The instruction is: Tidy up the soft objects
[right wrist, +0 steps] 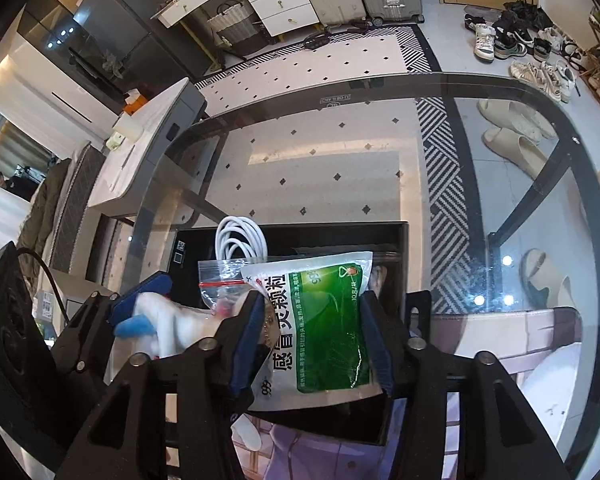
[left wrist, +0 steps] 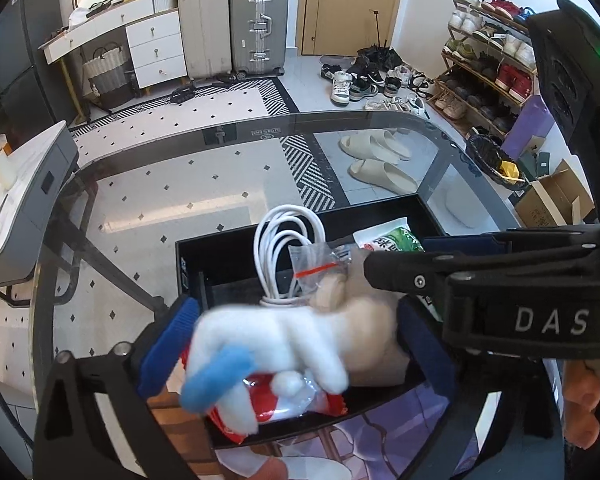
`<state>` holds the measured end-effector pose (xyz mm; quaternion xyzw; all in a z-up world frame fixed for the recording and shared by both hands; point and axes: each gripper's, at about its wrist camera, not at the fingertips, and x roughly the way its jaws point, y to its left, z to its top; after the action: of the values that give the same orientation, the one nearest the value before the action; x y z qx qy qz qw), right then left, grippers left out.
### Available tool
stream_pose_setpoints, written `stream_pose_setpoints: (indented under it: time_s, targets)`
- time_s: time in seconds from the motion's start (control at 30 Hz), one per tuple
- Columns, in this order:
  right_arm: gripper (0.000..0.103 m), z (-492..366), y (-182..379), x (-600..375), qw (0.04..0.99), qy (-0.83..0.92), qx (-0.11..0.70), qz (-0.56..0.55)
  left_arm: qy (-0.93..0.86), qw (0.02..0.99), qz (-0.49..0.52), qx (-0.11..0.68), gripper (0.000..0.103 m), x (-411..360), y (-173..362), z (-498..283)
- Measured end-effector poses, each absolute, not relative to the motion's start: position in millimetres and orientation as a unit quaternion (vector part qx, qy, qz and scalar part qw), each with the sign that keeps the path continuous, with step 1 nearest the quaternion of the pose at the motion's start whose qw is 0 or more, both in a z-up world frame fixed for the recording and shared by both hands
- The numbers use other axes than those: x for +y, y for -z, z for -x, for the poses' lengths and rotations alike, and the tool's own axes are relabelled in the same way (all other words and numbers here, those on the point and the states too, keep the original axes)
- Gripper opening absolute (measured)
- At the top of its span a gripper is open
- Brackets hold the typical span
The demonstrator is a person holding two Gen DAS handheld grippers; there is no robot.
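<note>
A white plush toy with a blue part [left wrist: 276,344] sits blurred between the wide-apart blue pads [left wrist: 168,344] of my left gripper [left wrist: 296,320], over a black tray [left wrist: 204,256]. No pad visibly presses on it. Under it lies a red and white packet [left wrist: 296,404]. My right gripper [right wrist: 311,300] stands over the same tray [right wrist: 388,240], its pads on either side of a flat green and white sachet [right wrist: 324,320] that rests in the tray. The plush [right wrist: 172,328] also shows at the left of the right wrist view.
A coiled white cable [left wrist: 284,248] and a clear zip bag with a red strip [left wrist: 320,268] lie in the tray's far part. The tray rests on a glass table [left wrist: 180,184] with a dark rim. Slippers, shoes and suitcases are on the floor beyond.
</note>
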<state>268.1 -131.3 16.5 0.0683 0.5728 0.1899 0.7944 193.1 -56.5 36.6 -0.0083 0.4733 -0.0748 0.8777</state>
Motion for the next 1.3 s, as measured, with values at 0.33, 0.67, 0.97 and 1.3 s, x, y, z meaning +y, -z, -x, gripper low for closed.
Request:
stream_pose_setpoints:
  time_s: [0.33, 0.67, 0.97, 1.3]
  targets:
    - [0.065, -261.4, -29.9, -144.8, 0.794, -0.198, 0.567, -0.095, 0.074, 0.879, 0.014, 0.470, 0.103, -59.9, -48.7, -188.4]
    - [0.088, -245.6, -52.1, -154.9, 0.810, -0.203, 0.541, -0.104, 0.055, 0.886, 0.001, 0.460, 0.103, -58.1, -63.6, -174.5]
    - [0.096, -220.3, -58.2, -164.9, 0.825, -0.201, 0.518, -0.097, 0.043, 0.894, 0.005, 0.446, 0.103, -53.0, -75.5, -155.5]
    - [0.100, -189.7, -61.8, -175.1, 0.849, -0.202, 0.479, -0.090, 0.028, 0.905, 0.006, 0.424, 0.103, -41.8, -78.6, -135.4]
